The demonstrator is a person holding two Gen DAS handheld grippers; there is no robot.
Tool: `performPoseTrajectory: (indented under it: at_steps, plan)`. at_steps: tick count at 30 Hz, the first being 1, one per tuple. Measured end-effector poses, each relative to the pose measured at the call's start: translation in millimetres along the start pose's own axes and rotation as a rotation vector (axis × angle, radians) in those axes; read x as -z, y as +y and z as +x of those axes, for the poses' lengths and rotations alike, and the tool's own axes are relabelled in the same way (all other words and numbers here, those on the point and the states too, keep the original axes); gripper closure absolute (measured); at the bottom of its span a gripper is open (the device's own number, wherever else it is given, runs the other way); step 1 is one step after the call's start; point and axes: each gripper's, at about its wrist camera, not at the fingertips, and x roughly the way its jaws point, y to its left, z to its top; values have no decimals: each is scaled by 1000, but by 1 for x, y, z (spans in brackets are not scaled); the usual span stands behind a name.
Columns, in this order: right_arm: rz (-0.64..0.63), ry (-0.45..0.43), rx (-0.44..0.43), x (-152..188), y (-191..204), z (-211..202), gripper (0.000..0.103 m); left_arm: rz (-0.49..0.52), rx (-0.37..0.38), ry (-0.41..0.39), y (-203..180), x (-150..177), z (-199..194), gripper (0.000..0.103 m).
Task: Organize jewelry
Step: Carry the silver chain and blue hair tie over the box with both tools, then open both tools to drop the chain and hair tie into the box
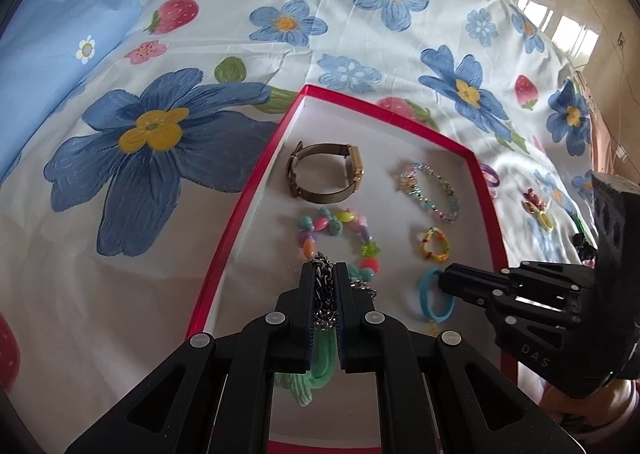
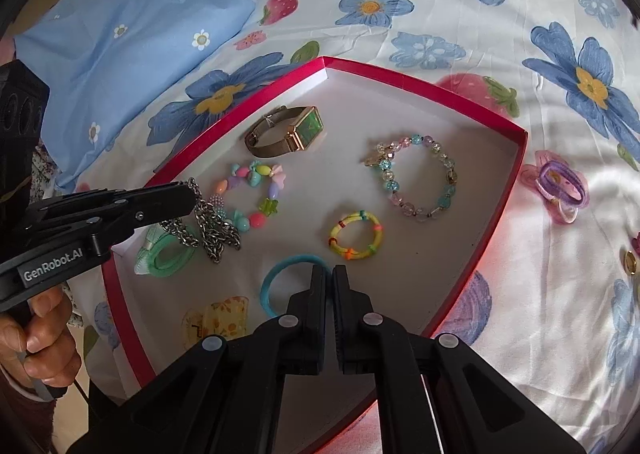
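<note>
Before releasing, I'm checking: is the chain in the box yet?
Partly: chain hangs from the left hand-held gripper, its end resting inside the box.

The left hand-held gripper (image 1: 324, 274) has its two fingers drawn in almost parallel, the pads clamped on a silver chain (image 2: 212, 226) whose loose loops hang below the tips. In the right wrist view it enters from the left edge, body level and fingers pointing right, with the person's left hand (image 2: 36, 330) wrapped around the grip (thumb and curled fingers visible). The right hand-held gripper (image 2: 330, 274) has its jaws pressed together, tips pinching the blue hair tie (image 2: 276, 278). It reaches in from the right in the left wrist view.
</note>
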Motion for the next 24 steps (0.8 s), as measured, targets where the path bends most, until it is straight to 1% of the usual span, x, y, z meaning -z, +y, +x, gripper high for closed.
performPoseTrajectory:
  at_steps: [2,12,14,16,20,21,23,24]
  plan:
    - [-2,1,-1,0,1,0,96,-7,-4,6,1,1,3,96]
    - [10,-3,-20,1,2,-1,95,-15,-26,15,2,2,7,95]
    - [17,-9,-26,1,1,-2,95,-13,-41,12,1,2,7,93]
    - [27,-16,-30,2,0,-4,94,-15,-44,11,1,3,6,87]
    - [52,-39,-43,4,-4,-11,81,-17,-50,0,1,2,1,82]
    - [58,-48,-46,4,-5,-13,81,-16,-50,-3,0,2,0,80]
    - [75,-72,-53,4,-8,-20,78,-19,-51,-7,0,3,-4,75]
    - [81,-79,-59,5,-9,-23,74,-20,-52,-11,-1,3,-6,67]
